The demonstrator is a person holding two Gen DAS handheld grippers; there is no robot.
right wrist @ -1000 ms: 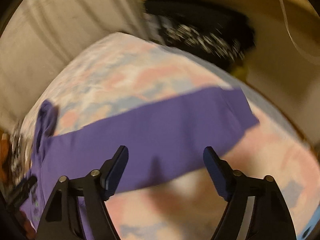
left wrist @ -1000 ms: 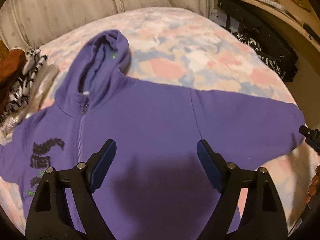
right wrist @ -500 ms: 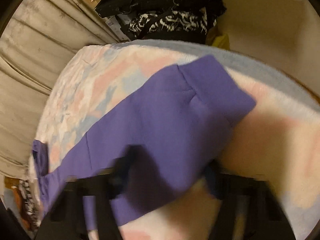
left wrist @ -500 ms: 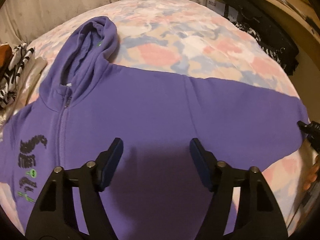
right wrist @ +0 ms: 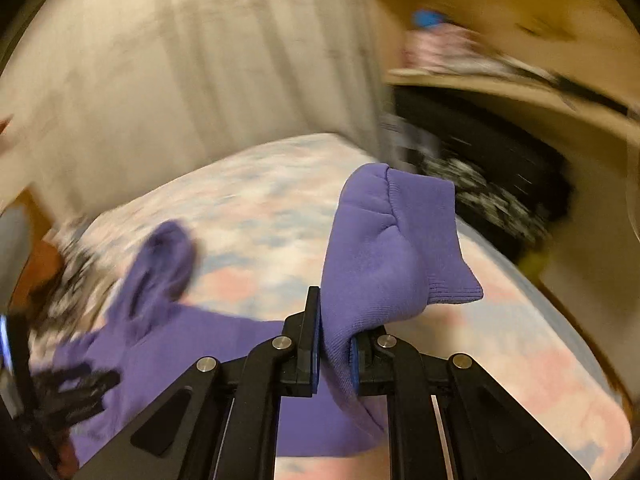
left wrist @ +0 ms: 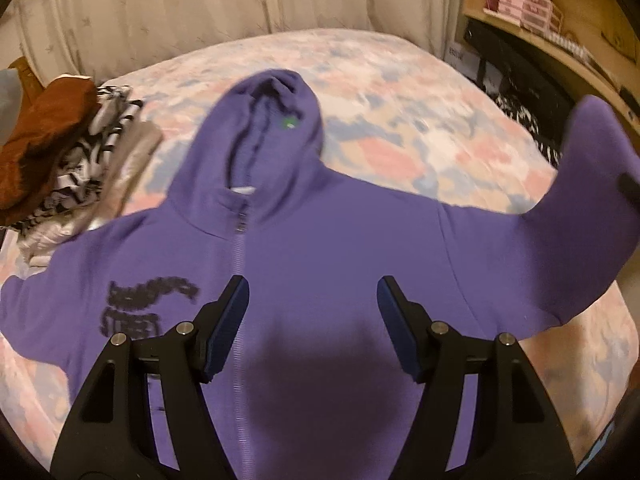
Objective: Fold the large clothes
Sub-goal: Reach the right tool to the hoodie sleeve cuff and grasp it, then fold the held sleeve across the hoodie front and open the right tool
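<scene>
A purple zip hoodie lies face up on the bed, hood pointing away, black print on its chest. My left gripper hovers open above the hoodie's middle, with nothing between its fingers. In the right wrist view my right gripper is closing its jaws, and the pads pinch the hoodie's sleeve cuff, which stands up above them. The left wrist view shows that sleeve lifted off the bed at the far right. The other sleeve lies flat at the left.
A pile of brown and zebra-print clothes sits at the bed's far left corner. Pale curtains hang behind the bed. A wooden shelf with boxes and dark items stands close on the right.
The right gripper has shut on the sleeve's cuff and raised it off the bed, rolling as it rose. The left gripper has pulled back and risen, its jaws a little narrower.
</scene>
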